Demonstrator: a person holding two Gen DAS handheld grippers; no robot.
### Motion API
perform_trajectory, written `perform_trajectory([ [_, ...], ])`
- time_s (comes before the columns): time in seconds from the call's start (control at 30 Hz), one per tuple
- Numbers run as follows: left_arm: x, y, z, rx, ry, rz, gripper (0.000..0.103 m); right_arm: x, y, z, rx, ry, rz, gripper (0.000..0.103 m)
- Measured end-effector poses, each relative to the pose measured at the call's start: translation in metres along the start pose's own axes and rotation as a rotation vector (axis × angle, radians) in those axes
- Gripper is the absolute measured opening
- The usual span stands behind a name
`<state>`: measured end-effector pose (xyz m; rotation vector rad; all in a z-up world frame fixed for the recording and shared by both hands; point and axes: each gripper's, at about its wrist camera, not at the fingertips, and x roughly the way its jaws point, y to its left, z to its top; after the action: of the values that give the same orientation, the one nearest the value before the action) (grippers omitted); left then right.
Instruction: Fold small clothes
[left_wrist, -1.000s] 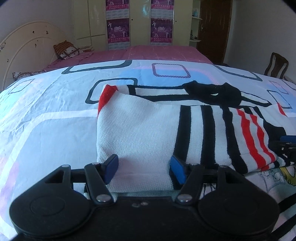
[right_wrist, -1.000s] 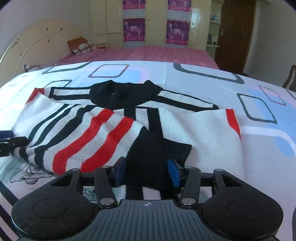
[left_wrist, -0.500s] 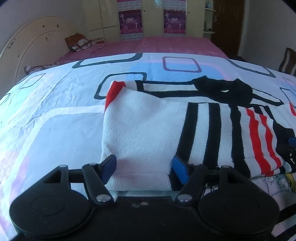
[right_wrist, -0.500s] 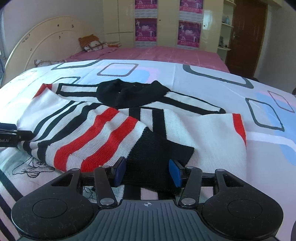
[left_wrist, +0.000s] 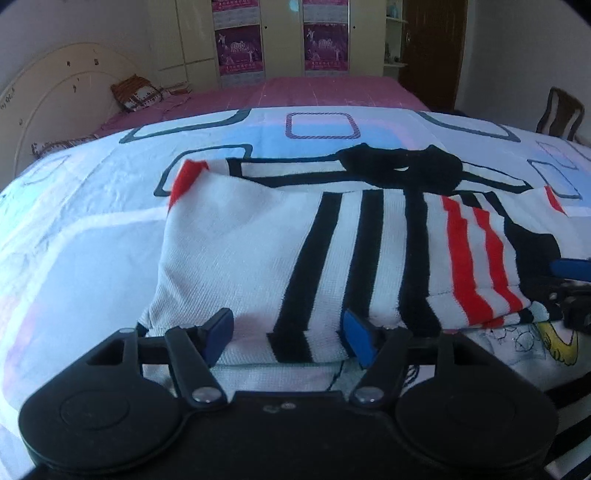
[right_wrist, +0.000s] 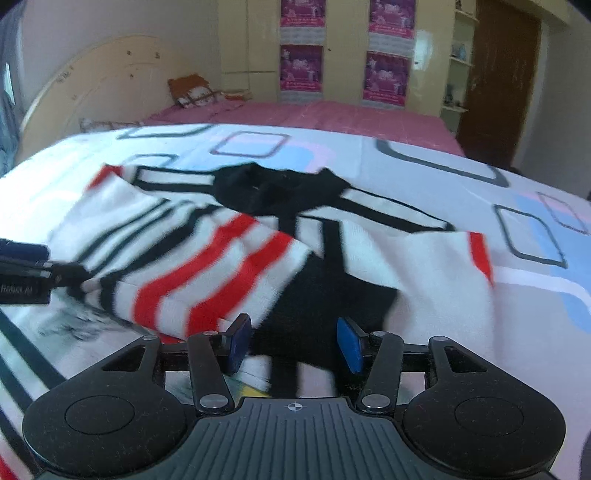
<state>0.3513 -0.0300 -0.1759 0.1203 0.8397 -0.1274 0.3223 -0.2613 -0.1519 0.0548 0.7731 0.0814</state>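
In the right wrist view the near hem of the sweater (right_wrist: 229, 273) smears with motion blur, so its stripe edges run together. Below that hem, the drawing printed on the bedsheet (right_wrist: 424, 173) is too blurred to read. The left gripper (right_wrist: 22, 273) is cut by the frame edge beside the sweater, its fingers unseen. In the left wrist view the right gripper (left_wrist: 572, 291) is likewise cut off at the sweater's far side. The 2 posters (left_wrist: 240, 50) beyond the sweater carry print too small to read.
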Motion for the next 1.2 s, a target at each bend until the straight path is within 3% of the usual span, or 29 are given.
perform_trajectory([
  [0.23, -0.009, 0.018, 0.001, -0.002, -0.031, -0.065, 0.064, -0.019, -0.033, 0.001, 0.177, -0.023, -0.055, 0.051],
  [0.43, -0.004, 0.028, 0.005, 0.034, -0.039, -0.094, 0.062, -0.011, -0.018, -0.002, 0.206, 0.026, -0.083, 0.05],
  [0.53, -0.001, 0.036, 0.005, 0.037, -0.038, -0.099, 0.062, -0.013, -0.015, -0.006, 0.223, 0.019, -0.084, 0.028],
  [0.6, 0.002, 0.041, 0.011, 0.028, -0.045, -0.085, 0.061, -0.016, -0.016, -0.005, 0.236, 0.009, -0.085, 0.022],
  [0.9, 0.036, 0.065, 0.046, -0.067, -0.054, 0.002, 0.062, 0.004, -0.05, 0.017, 0.327, -0.007, -0.026, 0.023],
  [1.17, 0.075, 0.097, 0.067, -0.195, -0.042, 0.102, 0.067, 0.022, -0.044, 0.027, 0.208, 0.0, 0.004, 0.022],
  [1.2, 0.079, 0.101, 0.068, -0.211, -0.042, 0.108, 0.067, 0.021, -0.044, 0.026, 0.199, -0.009, -0.003, 0.017],
])
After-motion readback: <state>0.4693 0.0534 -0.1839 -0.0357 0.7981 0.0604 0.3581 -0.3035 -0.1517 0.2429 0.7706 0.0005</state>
